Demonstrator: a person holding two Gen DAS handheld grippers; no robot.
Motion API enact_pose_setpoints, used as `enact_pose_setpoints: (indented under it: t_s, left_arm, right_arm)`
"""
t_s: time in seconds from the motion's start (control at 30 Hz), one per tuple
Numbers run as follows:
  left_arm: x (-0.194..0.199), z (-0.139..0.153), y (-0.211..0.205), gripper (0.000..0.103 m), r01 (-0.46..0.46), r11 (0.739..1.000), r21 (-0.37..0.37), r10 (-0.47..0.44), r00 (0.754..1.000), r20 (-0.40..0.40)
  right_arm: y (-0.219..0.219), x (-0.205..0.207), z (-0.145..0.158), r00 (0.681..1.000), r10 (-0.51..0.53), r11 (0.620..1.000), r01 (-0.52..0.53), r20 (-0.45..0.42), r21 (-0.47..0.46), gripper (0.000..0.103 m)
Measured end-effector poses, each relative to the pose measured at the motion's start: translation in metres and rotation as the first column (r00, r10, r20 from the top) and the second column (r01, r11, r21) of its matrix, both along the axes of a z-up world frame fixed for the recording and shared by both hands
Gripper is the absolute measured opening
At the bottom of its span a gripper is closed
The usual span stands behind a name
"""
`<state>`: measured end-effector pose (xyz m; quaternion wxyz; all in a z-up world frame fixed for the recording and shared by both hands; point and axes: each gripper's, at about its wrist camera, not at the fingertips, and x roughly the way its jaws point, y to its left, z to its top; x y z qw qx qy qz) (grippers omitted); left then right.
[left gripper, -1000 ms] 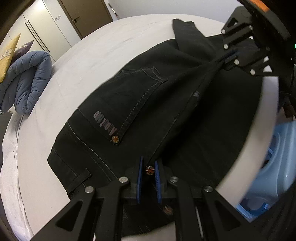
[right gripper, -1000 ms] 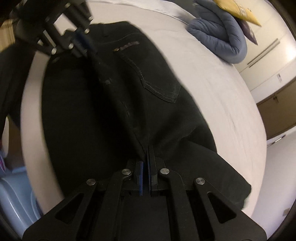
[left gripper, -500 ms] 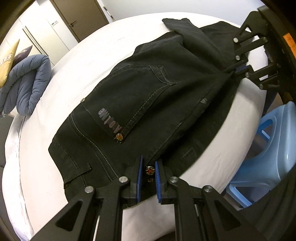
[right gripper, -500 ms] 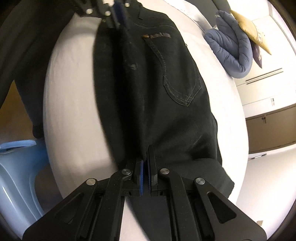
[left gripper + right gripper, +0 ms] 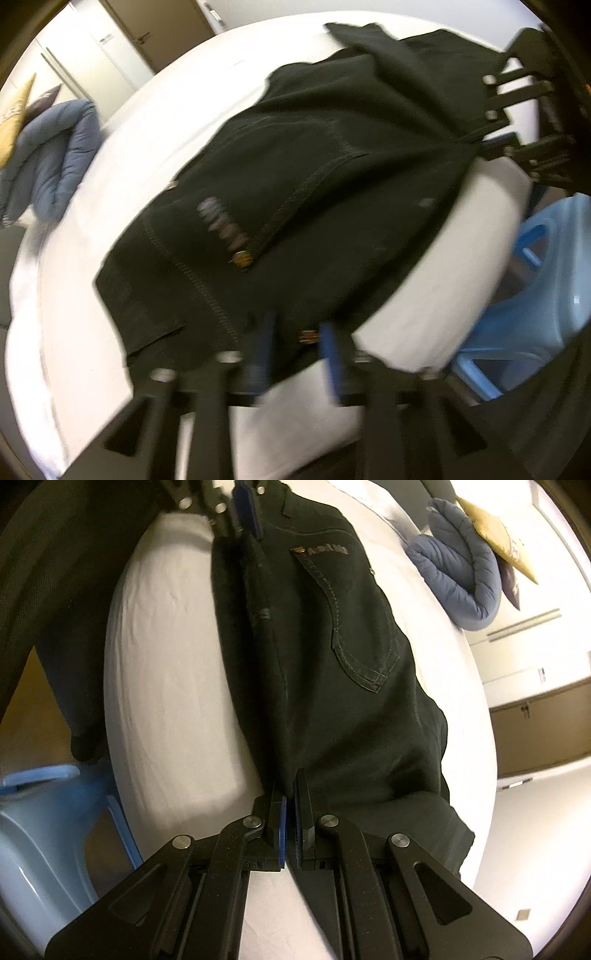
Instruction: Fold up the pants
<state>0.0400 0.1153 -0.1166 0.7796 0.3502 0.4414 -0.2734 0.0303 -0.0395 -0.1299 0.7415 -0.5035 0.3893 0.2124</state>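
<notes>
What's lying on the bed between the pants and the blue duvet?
Nothing: only bare white sheet separates the pants from the duvet. The right wrist view shows it sharply; the left wrist view is blurred but agrees.

White-sheeted bed (image 5: 122, 147) fills most of both views. Rolled blue-grey quilted duvet (image 5: 51, 162) lies near bed's far end, mustard-yellow pillow (image 5: 14, 110) and dark purple cushion (image 5: 511, 587) just beside it. Pale blue plastic stool (image 5: 543, 295) stands on floor beside bed's near edge. Brown wooden door (image 5: 162, 26) with lever handle behind, white wardrobe doors (image 5: 74, 55) beside it. White wall (image 5: 295, 11) beyond bed.
</notes>
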Motion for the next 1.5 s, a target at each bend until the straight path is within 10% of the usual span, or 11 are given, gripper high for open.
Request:
enact_pose_setpoints:
  t_s: [0.07,0.37,0.57,0.7,0.77,0.83,0.93,1.1,1.3,1.43,1.5]
  left_arm:
    - [0.003,0.008,0.006,0.076,-0.034,0.999,-0.006,0.034,0.999,0.002]
    - [0.033,0.079,-0.003,0.077,-0.206,0.938,-0.278,0.211,0.977,-0.010]
    - [0.080,0.015,-0.074,0.077,-0.324,0.907,-0.270,0.273,0.939,-0.208]
    - [0.085,-0.016,-0.089,0.079,-0.365,0.906,-0.214,0.316,0.921,-0.228]
    - [0.087,-0.014,-0.089,0.079,-0.368,0.905,-0.211,0.318,0.918,-0.239]
    - [0.085,-0.017,-0.088,0.080,-0.365,0.908,-0.207,0.314,0.918,-0.243]
    - [0.083,-0.021,-0.090,0.081,-0.375,0.907,-0.192,0.323,0.912,-0.254]
    - [0.090,-0.022,-0.096,0.083,-0.387,0.902,-0.191,0.332,0.905,-0.266]
    - [0.094,-0.021,-0.095,0.083,-0.392,0.901,-0.186,0.336,0.901,-0.272]
    - [0.095,-0.022,-0.092,0.084,-0.394,0.899,-0.190,0.337,0.901,-0.275]
    - [0.095,-0.022,-0.092,0.084,-0.395,0.898,-0.192,0.337,0.900,-0.275]
  right_arm:
    - [0.000,0.001,-0.008,1.000,-0.024,1.000,0.023,0.015,0.005,0.006]
    - [0.001,0.011,-0.010,0.989,-0.146,0.984,0.141,0.040,0.105,0.006]
    - [-0.023,0.023,0.004,0.965,-0.259,0.911,0.258,-0.041,0.323,0.009]
    - [-0.069,0.036,0.034,0.906,-0.334,0.711,0.423,-0.260,0.562,0.028]
    - [-0.111,0.045,0.056,0.855,-0.371,0.532,0.515,-0.361,0.672,0.030]
    - [-0.170,0.061,0.070,0.774,-0.437,0.298,0.606,-0.458,0.738,0.069]
    - [-0.282,0.095,0.072,0.601,-0.505,-0.086,0.679,-0.620,0.729,0.083]
    - [-0.417,0.151,0.043,0.385,-0.470,-0.439,0.679,-0.794,0.589,0.083]
    - [-0.499,0.209,0.011,0.275,-0.404,-0.618,0.621,-0.872,0.482,0.076]
    - [-0.520,0.243,-0.010,0.205,-0.366,-0.635,0.658,-0.908,0.404,0.070]
    - [-0.528,0.258,-0.008,0.232,-0.358,-0.630,0.655,-0.905,0.417,0.064]
